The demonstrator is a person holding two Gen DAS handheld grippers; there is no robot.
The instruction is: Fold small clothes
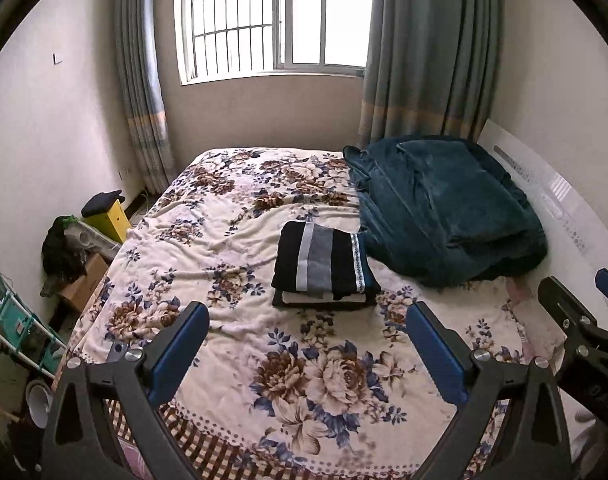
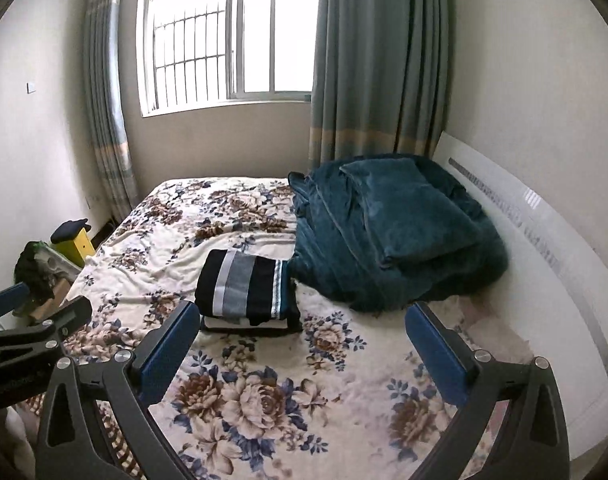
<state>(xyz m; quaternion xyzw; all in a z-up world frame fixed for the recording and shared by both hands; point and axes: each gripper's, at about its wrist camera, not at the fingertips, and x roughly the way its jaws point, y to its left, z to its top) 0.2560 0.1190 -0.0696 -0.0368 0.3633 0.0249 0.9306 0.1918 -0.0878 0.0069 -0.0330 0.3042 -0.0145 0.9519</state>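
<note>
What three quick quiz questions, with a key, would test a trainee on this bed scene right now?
1. True or false: the left gripper grips the striped folded garment.
2. What lies right behind the garment, by the headboard? A) teal blanket B) pillow C) basket
3. Fill in: the garment tops a small ____ on the floral bedspread.

Key: 1 false, both it and the right gripper are open and hold nothing; 2 A; 3 stack.
</note>
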